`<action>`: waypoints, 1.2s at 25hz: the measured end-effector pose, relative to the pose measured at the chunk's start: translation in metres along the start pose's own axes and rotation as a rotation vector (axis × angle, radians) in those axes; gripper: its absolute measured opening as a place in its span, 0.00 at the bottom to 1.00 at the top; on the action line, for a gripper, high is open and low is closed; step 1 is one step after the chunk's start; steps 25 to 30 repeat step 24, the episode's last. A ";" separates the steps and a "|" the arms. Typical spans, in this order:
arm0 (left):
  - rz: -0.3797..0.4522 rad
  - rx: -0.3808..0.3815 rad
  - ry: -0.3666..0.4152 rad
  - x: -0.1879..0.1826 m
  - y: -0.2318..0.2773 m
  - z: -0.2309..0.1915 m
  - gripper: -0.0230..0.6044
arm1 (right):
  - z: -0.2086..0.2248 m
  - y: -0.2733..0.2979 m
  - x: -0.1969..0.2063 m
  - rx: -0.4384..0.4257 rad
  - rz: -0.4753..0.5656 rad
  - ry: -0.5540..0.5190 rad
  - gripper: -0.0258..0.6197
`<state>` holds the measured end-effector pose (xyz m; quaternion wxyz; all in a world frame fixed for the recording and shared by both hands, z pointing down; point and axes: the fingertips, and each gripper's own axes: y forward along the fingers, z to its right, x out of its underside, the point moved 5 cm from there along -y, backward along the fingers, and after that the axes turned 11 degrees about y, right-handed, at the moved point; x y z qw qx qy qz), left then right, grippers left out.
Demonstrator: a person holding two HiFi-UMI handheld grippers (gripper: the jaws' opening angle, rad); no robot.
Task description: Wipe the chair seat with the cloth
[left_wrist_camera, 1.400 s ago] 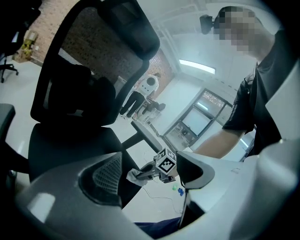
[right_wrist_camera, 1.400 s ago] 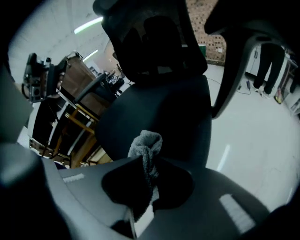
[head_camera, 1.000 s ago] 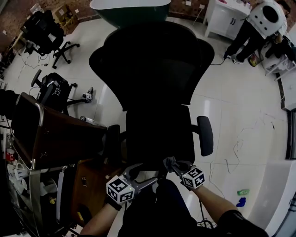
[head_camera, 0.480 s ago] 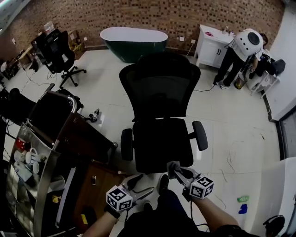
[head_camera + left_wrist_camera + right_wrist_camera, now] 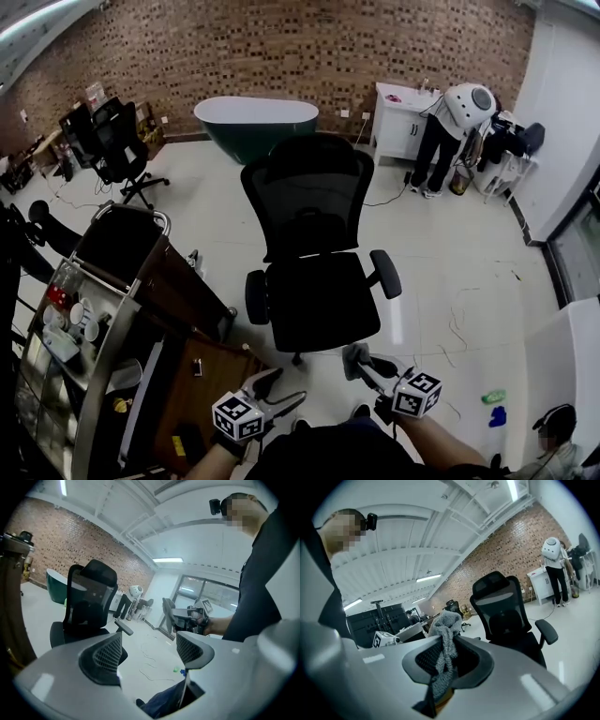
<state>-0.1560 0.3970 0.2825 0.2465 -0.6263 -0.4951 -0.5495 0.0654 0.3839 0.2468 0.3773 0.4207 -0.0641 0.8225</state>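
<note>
A black mesh-back office chair [image 5: 314, 234] stands on the white floor, its seat [image 5: 319, 300] facing me, its armrests [image 5: 385, 274] out to the sides. The chair [image 5: 506, 620] also fills the right of the right gripper view, and the chair [image 5: 86, 606] stands at the left of the left gripper view. My right gripper [image 5: 360, 361] is shut on a grey cloth [image 5: 444, 653], held in the air in front of the seat, apart from it. The cloth [image 5: 352, 356] bunches at the jaw tips. My left gripper [image 5: 277, 389] is open and holds nothing.
A metal trolley [image 5: 84, 328] with cups and a brown wooden cabinet [image 5: 202, 375] stand close at the left. A dark green bathtub [image 5: 255, 122] sits behind the chair. A person [image 5: 450, 131] bends at a white cabinet [image 5: 398, 117] far right. Cables [image 5: 459, 323] lie on the floor.
The view has pulled back and up from the chair. Both grippers are now farther from the seat, the right one still holding the cloth.
</note>
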 end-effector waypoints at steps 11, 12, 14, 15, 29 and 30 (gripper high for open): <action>0.120 -0.062 -0.055 -0.018 0.058 0.065 0.66 | 0.024 -0.083 -0.014 -0.046 -0.034 0.012 0.11; 0.116 -0.060 -0.053 -0.018 0.063 0.071 0.66 | 0.028 -0.089 -0.015 -0.044 -0.033 0.017 0.11; 0.109 -0.058 -0.048 -0.016 0.068 0.080 0.66 | 0.034 -0.096 -0.012 -0.041 -0.037 0.019 0.11; 0.107 -0.062 -0.044 -0.016 0.068 0.081 0.66 | 0.037 -0.098 -0.010 -0.040 -0.038 0.013 0.11; 0.102 -0.090 -0.009 -0.034 0.072 0.091 0.66 | 0.037 -0.114 -0.023 -0.064 -0.029 -0.002 0.11; 0.102 -0.090 -0.009 -0.034 0.072 0.091 0.66 | 0.037 -0.114 -0.023 -0.064 -0.029 -0.002 0.11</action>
